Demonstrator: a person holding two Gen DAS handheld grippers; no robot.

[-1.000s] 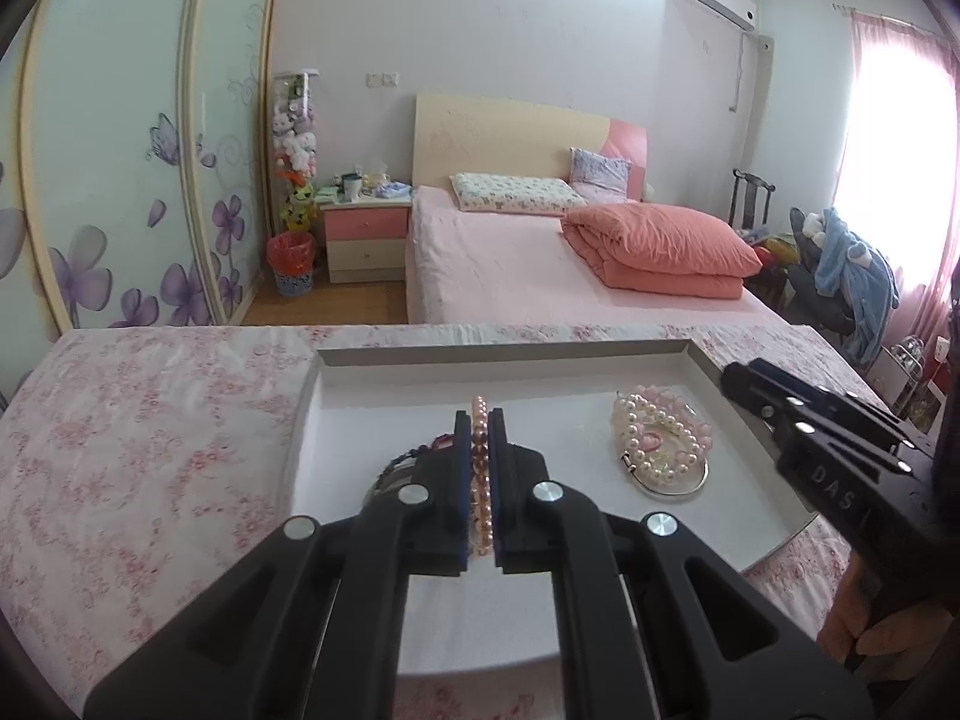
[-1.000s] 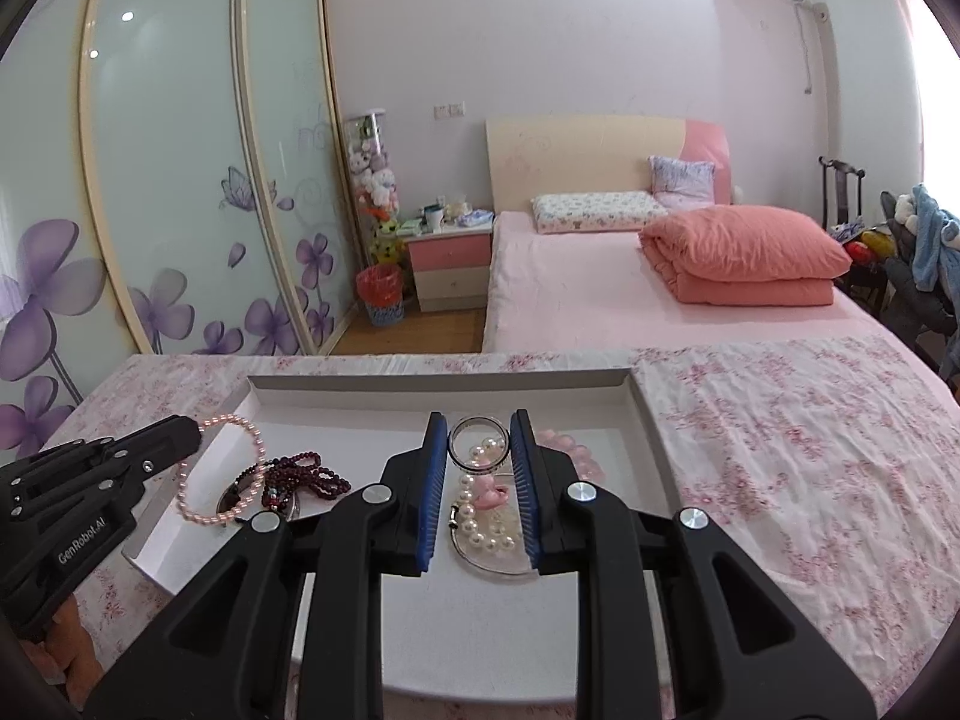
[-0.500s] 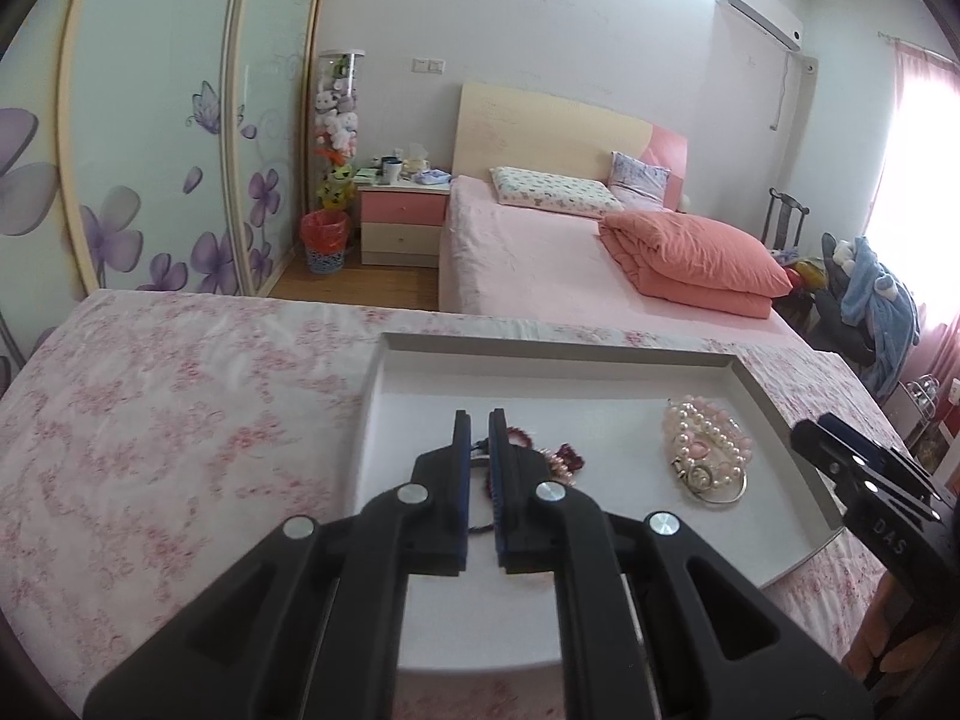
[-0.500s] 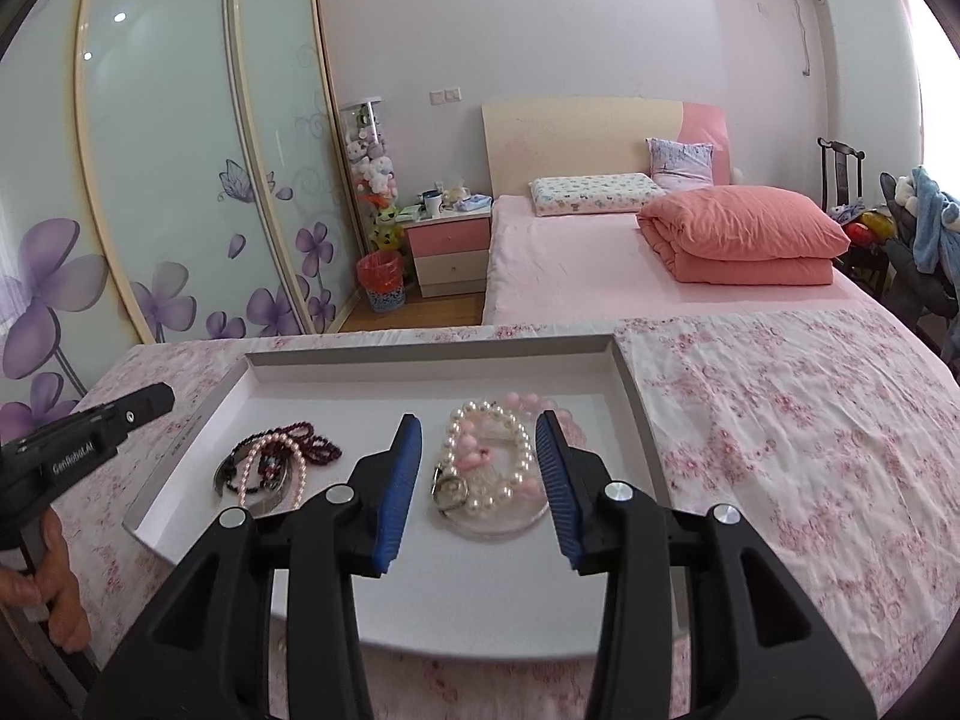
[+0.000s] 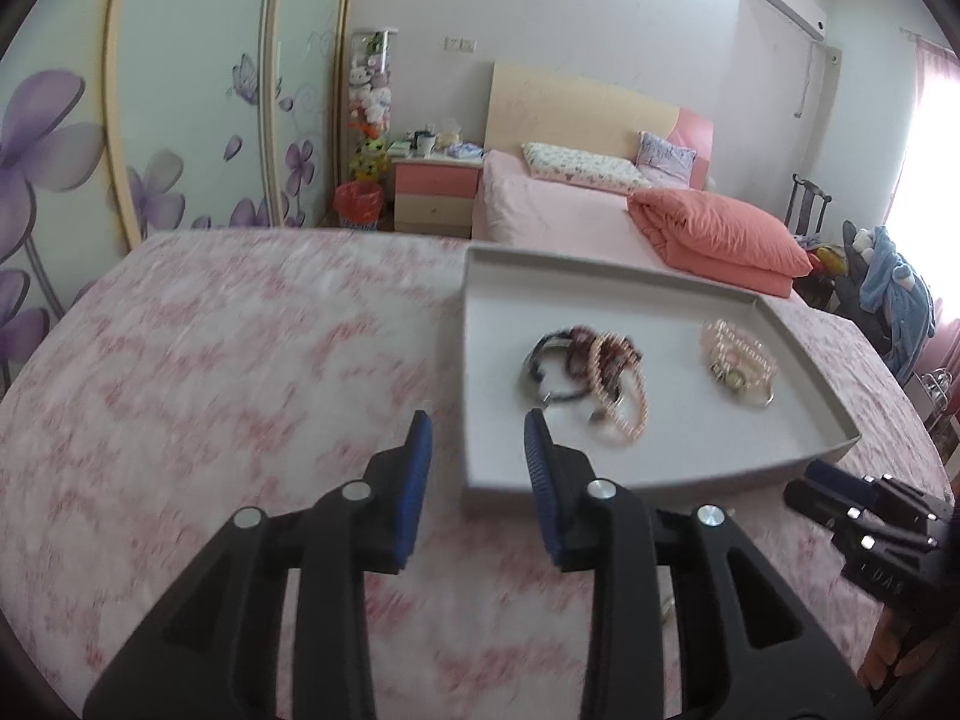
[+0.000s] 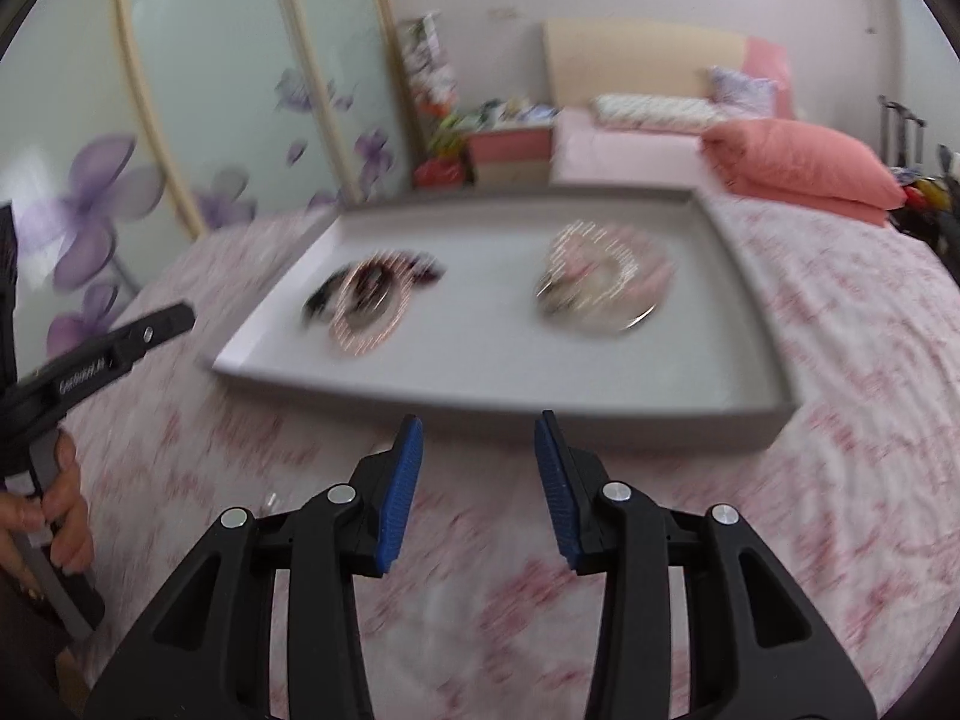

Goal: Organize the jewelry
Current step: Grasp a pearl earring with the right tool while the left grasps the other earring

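A white tray [image 5: 600, 267] lies on the floral cloth. On its left side a pink bead bracelet [image 5: 624, 402] rests on a pile of dark bracelets [image 5: 558, 360]; a pearl pile [image 5: 741, 363] lies on its right side. My left gripper [image 5: 477, 426] hovers at the tray's near left corner, jaws opening with nothing between them. My right gripper [image 6: 479, 426] hangs before the tray's [image 6: 750, 276] near edge, jaws closing slightly and holding nothing. Motion blurs the pink bracelet [image 6: 366, 312] and pearl pile [image 6: 600, 276] here. The left gripper [image 6: 180, 315] shows at far left.
The pink floral cloth [image 5: 210, 360] spreads wide to the tray's left and front. Beyond are a pink bed [image 5: 570, 210], a nightstand [image 5: 435, 186] and flowered wardrobe doors [image 5: 180, 120]. A hand [image 6: 60, 498] grips the left tool's handle.
My left gripper let go of the pink bracelet, which now lies on the dark bracelets, then opened and drew back left. My right gripper opened off the pearl pile and backed out of the tray.
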